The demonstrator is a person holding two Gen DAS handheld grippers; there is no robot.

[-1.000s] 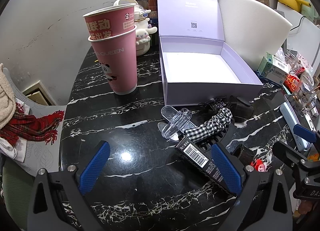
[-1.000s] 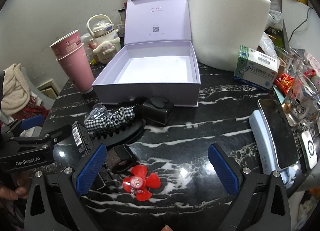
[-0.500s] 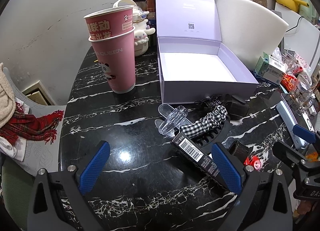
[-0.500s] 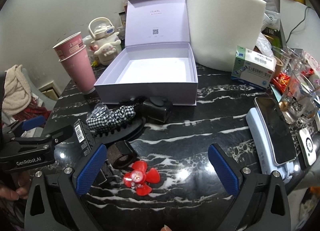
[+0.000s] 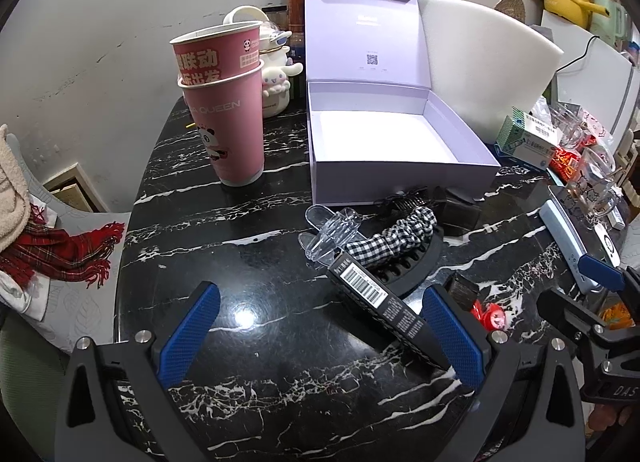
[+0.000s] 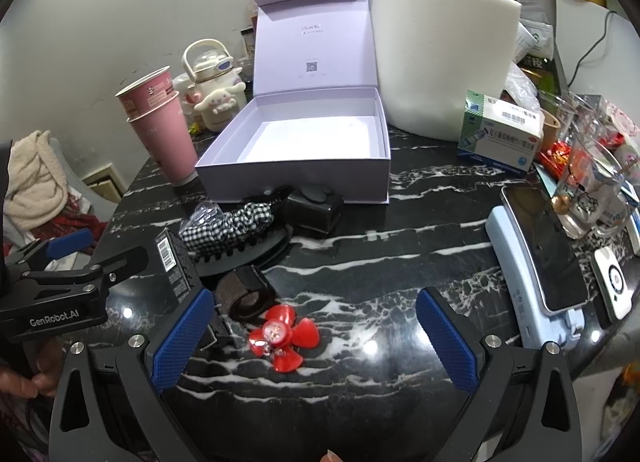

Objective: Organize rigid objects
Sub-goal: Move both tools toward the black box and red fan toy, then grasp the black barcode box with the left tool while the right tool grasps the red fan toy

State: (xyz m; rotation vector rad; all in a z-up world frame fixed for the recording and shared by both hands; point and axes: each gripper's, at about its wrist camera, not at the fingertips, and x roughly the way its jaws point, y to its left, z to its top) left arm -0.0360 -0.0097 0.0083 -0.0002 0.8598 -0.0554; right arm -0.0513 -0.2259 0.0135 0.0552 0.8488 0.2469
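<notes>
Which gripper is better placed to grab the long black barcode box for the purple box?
Left gripper: open, with the black barcode box lying just inside its right finger. The right gripper frames the red flower clip.

Left gripper (image 5: 320,336): we see black angular arms, blue cross-hatched pads (image 5: 188,336), and silver screws near each pad's base.
Right gripper (image 6: 314,338): we see the same build, black frame with triangular cut-outs, blue textured pads (image 6: 448,342), round silver screws.
Markings: we read white "GenRobot.AI" on the left gripper's black body in the right view; white letters "DAS" show on the right gripper's body in the left view.
Hand (image 6: 24,378): we see only fingers at the left edge, no sleeve visible.
</notes>
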